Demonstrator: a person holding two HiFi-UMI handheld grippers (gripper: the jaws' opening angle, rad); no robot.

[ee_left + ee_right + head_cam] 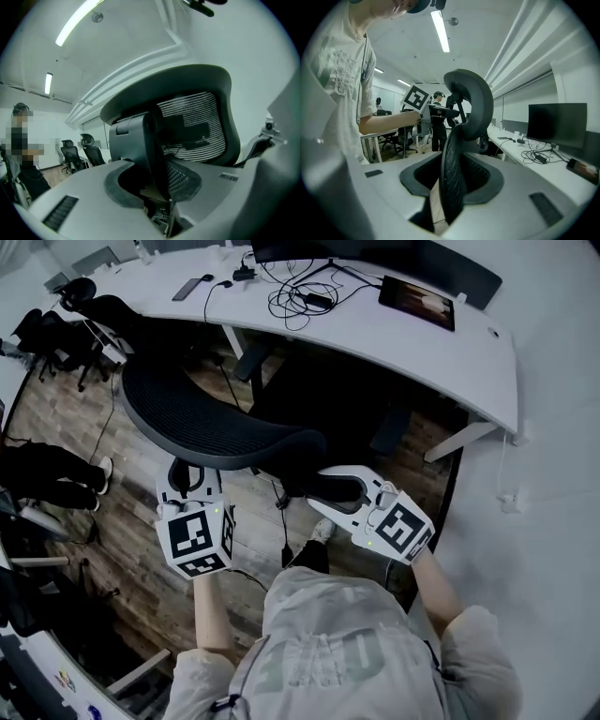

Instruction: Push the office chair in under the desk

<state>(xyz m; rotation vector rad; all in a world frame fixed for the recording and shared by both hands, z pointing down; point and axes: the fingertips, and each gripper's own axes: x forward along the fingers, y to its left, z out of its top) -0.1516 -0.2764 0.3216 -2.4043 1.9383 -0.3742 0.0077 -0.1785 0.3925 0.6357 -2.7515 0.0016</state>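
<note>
The black mesh office chair (216, 423) stands with its back towards me, in front of the white curved desk (375, 338). My left gripper (187, 474) is shut on the left part of the chair back; in the left gripper view a black frame piece (140, 145) stands between the jaws (157, 187). My right gripper (339, 486) is shut on the right edge of the back; in the right gripper view the mesh edge (452, 168) runs between the pads (452, 185), with the headrest (471, 101) above. The seat is hidden under the back.
On the desk are a monitor (375, 254), a tablet (417, 303), tangled cables (300, 301) and a dark remote (192, 287). A desk leg (459, 442) stands at the right. Other black chairs (56, 329) and a person's legs (47, 474) are at the left.
</note>
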